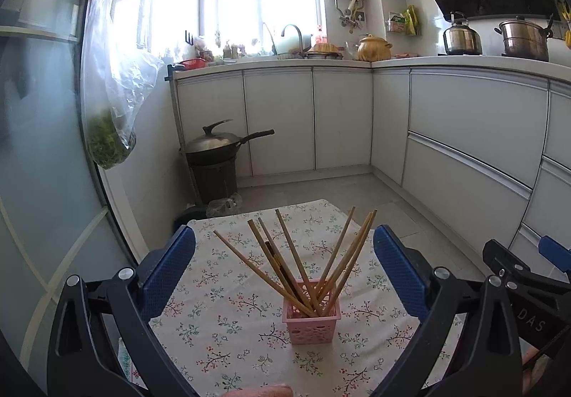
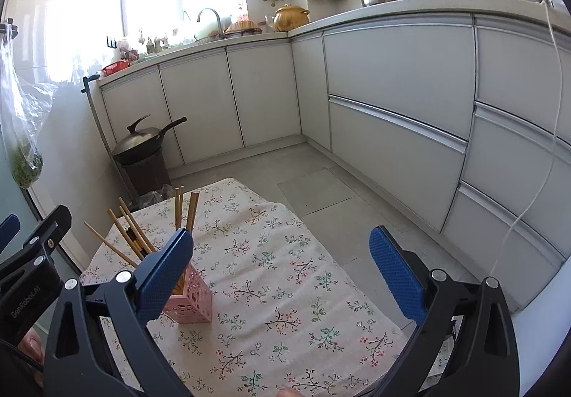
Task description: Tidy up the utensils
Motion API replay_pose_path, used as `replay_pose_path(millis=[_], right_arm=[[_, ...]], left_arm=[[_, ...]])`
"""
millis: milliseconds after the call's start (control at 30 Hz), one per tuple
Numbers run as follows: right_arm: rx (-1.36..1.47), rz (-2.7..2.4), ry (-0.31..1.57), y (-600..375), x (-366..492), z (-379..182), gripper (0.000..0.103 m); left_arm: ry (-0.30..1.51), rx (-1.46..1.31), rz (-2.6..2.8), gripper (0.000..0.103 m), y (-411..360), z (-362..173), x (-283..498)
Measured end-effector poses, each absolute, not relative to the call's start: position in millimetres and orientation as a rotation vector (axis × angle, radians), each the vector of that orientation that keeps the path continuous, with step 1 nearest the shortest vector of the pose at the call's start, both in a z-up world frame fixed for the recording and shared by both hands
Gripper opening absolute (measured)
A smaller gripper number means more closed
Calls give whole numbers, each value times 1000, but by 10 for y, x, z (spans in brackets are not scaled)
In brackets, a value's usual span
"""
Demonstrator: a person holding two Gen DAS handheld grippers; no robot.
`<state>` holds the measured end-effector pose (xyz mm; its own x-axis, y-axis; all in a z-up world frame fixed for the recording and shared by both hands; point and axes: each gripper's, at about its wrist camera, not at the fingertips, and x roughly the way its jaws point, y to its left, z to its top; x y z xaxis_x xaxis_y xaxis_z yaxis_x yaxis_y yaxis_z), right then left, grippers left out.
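Both grippers, left (image 1: 284, 266) and right (image 2: 281, 265), spread wide, empty. Chopsticks (image 1: 303, 261) stand fanned in pink basket (image 1: 311, 324), near centre of floral tablecloth (image 1: 221, 308). I judge sorting finished; next, withdraw.

The pink basket (image 1: 311, 312) is the one obstacle on the bench (image 1: 221, 318) — its chopsticks (image 1: 303, 254) fan outward above it, blocking a straight descent over its mouth. Right of the basket the flowered cloth lies bare, and the wide-open right tool (image 2: 282, 268) hangs over that stretch. Left of the basket, a glass panel (image 1: 43, 147) stands near — little room there.
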<state>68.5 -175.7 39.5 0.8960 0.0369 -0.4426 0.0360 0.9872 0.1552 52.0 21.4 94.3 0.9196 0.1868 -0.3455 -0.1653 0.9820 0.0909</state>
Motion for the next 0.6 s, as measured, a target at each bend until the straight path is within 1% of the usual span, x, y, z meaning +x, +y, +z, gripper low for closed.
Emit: replay_pose_path(millis=[333, 600], right_arm=[[160, 5, 518, -1739, 803, 285, 96], [152, 5, 542, -1700, 865, 244, 96]], left_arm=[[460, 32, 178, 96, 281, 748, 724], [482, 32, 173, 96, 268, 699, 745]])
